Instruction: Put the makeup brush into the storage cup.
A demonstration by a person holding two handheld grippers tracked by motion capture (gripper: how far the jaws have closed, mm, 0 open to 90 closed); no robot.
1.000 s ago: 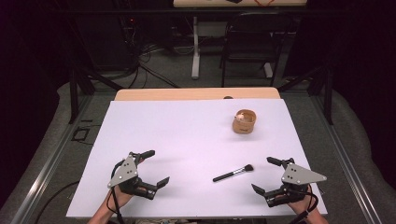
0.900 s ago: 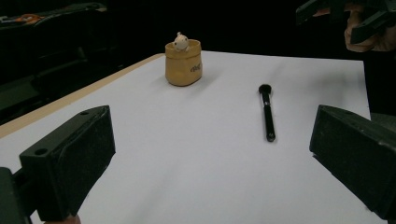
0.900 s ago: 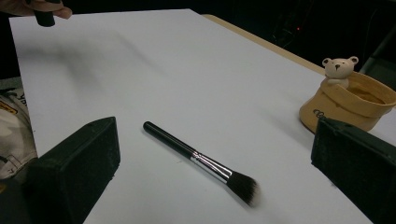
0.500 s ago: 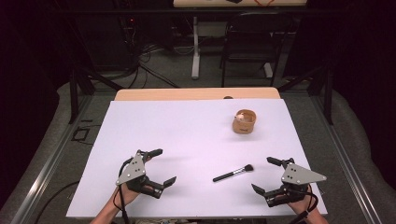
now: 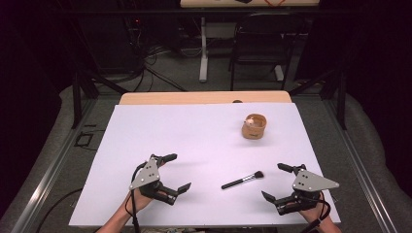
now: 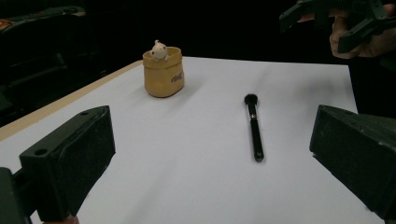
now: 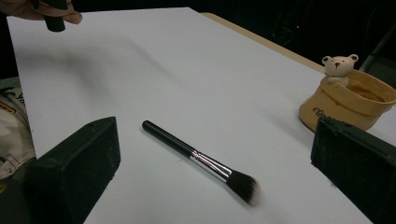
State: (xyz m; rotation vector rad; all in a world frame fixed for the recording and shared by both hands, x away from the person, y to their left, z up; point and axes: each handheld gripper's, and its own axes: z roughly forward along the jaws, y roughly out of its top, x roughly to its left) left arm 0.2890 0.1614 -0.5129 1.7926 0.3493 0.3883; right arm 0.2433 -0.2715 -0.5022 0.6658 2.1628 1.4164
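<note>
Between the left gripper (image 5: 167,173) and the right gripper (image 5: 278,183) the white table (image 5: 194,136) lies open, with a makeup brush (image 5: 242,180) flat on it, well apart from both sets of spread jaws. Nothing stands beside the brush on either side. Farther back toward the right, a tan pot (image 5: 254,127) with a small bear figure stands upright, well apart from the brush.
</note>
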